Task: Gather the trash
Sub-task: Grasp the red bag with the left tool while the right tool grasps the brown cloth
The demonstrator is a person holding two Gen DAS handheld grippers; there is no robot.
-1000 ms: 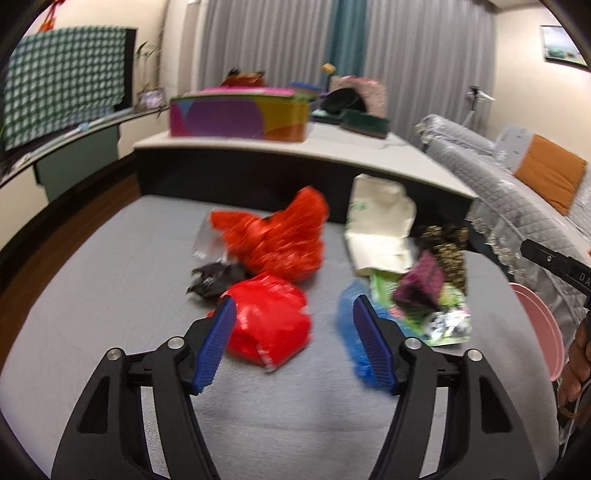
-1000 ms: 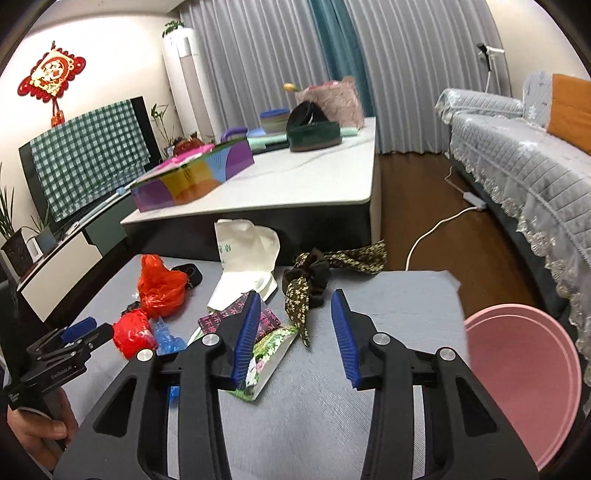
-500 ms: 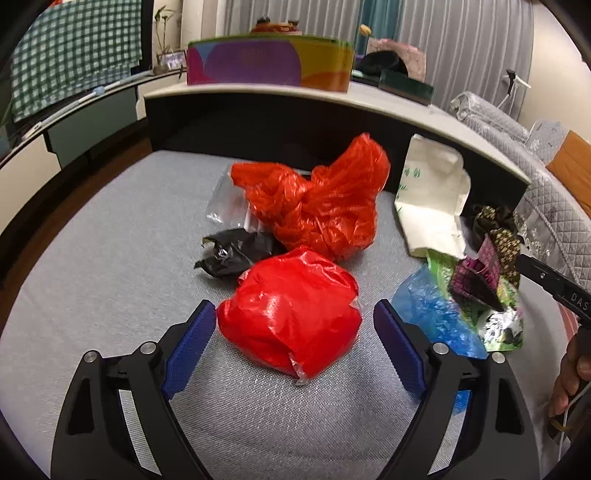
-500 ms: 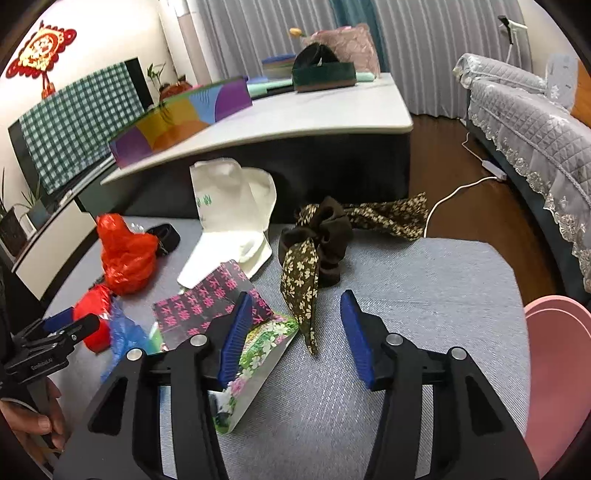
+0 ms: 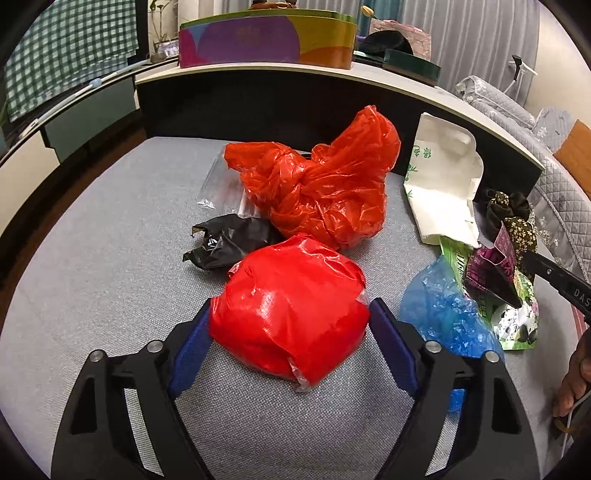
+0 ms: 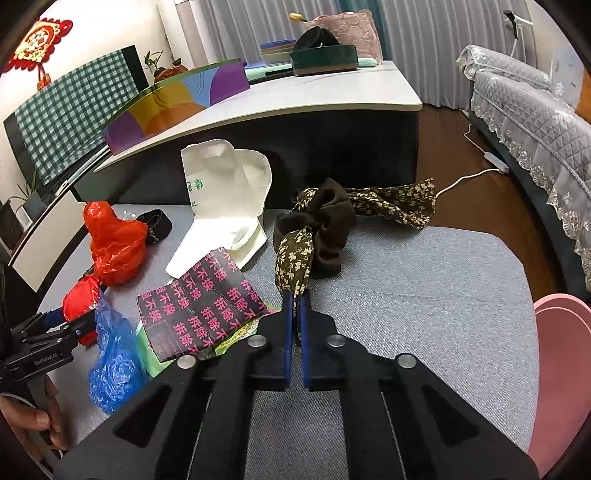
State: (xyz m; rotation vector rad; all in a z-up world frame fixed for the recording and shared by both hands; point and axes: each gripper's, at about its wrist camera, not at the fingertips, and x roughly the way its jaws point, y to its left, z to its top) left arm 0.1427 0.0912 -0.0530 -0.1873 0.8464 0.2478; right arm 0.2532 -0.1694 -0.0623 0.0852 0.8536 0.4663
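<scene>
While my left gripper pinches the red bundle, seemingly touching, my right gripper has clamped the floral cloth at twelve o'clock.

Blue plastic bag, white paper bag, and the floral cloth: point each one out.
blue plastic bag (image 5: 443,314): left wrist view, crumpled middle.
white paper bag (image 6: 229,199): right wrist view, upper panel.
floral cloth (image 6: 295,258): right wrist view, hanging tail.

Grey curtains, quilted grey sofa

Pink "拆除不换" repeated across the black packet.
</scene>
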